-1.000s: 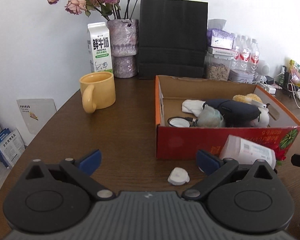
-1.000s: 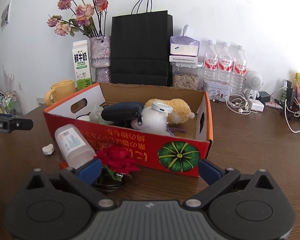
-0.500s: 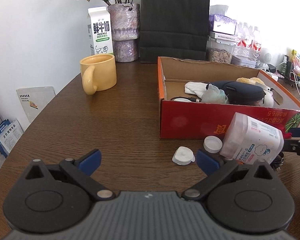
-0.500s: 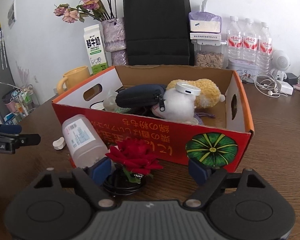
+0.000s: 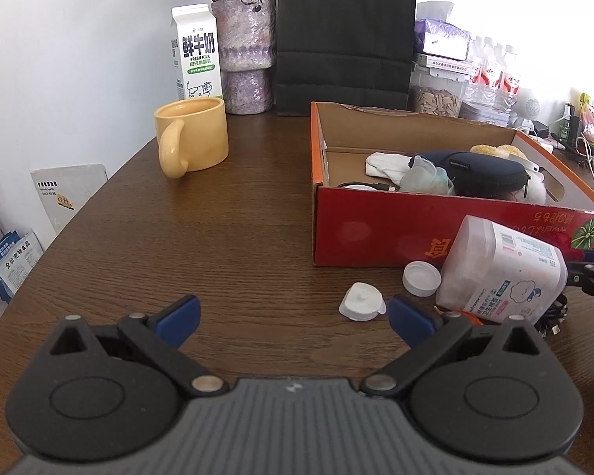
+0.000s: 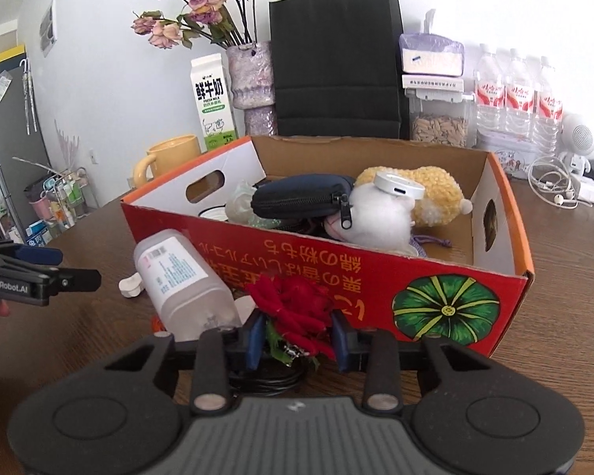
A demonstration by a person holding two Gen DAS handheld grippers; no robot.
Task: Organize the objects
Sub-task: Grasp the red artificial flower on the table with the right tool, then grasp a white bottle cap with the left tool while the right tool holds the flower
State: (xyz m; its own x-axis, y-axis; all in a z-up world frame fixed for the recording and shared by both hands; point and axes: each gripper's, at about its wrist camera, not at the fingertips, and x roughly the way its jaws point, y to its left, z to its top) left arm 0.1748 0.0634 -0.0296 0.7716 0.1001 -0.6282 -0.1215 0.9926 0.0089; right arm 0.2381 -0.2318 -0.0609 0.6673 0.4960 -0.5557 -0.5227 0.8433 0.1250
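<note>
A red fabric rose (image 6: 293, 304) lies on a coil of black cable (image 6: 265, 380) against the front of the red cardboard box (image 6: 447, 289). My right gripper (image 6: 297, 338) is closing on the rose, and its blue pads touch the flower's two sides. A clear plastic bottle (image 5: 503, 273) lies on its side left of the rose, with its white cap (image 5: 421, 279) and a small white piece (image 5: 362, 306) beside it. My left gripper (image 5: 293, 312) hovers open over the table with nothing between its fingers. The box holds a dark pouch (image 6: 305, 198), a plush toy (image 6: 415, 194) and other items.
A yellow mug (image 5: 192, 140), a milk carton (image 5: 196, 53), a vase of dried flowers (image 5: 247, 55) and a black paper bag (image 5: 344, 35) stand behind. Water bottles (image 6: 518, 99), a seed jar (image 6: 437, 128) and earphone cables (image 6: 554, 190) crowd the back right. The table edge curves off at the left.
The right gripper's jaws have come in from wide apart to either side of the rose, and it has moved closer to the box. The left gripper has stayed open and nearly still.
</note>
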